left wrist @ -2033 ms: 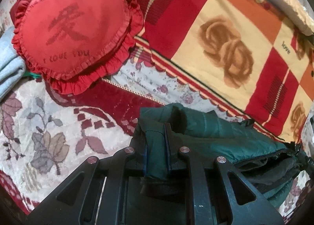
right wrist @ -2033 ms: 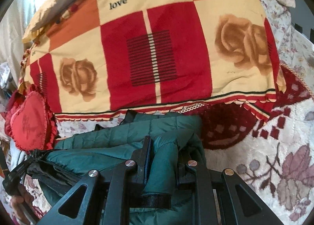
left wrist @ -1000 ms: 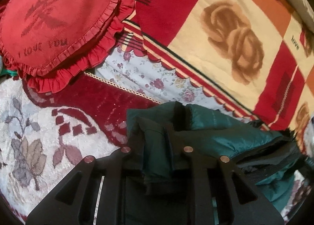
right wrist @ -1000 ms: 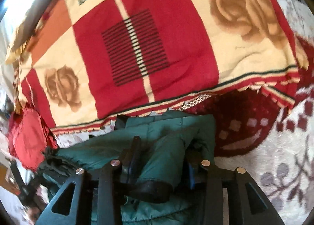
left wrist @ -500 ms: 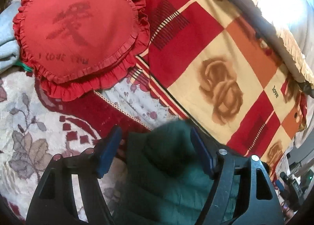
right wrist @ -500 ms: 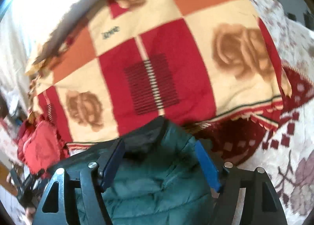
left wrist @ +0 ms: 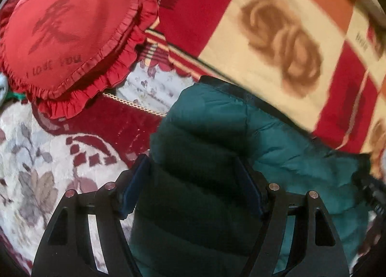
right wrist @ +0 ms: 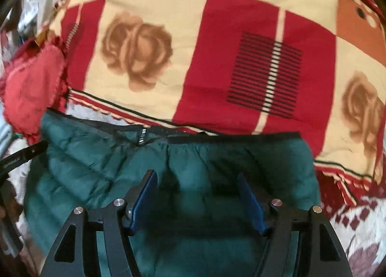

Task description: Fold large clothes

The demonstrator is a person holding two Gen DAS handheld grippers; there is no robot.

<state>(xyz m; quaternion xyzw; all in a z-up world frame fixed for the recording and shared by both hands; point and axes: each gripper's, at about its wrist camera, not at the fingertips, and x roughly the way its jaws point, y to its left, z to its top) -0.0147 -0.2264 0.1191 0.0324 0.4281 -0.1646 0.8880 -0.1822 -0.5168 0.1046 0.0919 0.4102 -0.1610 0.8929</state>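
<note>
The jacket [right wrist: 183, 170], a green quilted puffer, is laid folded on the bed [left wrist: 43, 161], its far edge just beside the fringed hem of the blanket [right wrist: 217, 64]. The left tool [left wrist: 193, 175] is held spread wide above the jacket's left end, nothing pinched; the right tool [right wrist: 197, 192] is likewise spread over the right end, gripping nothing.

A springy fill is suggested by the puffed channels, so the fold may be pushed open once pressure is off. The slick shell could slide on itself, and the black zipper trim [right wrist: 142, 138] at the far edge could be caught by a pad.

The bed cover is plush, patterned with leaves. The blanket is fleecy, in red and cream squares with roses. A heart-shaped, ruffled red cushion [left wrist: 67, 33] is seen at the bed's far left.
</note>
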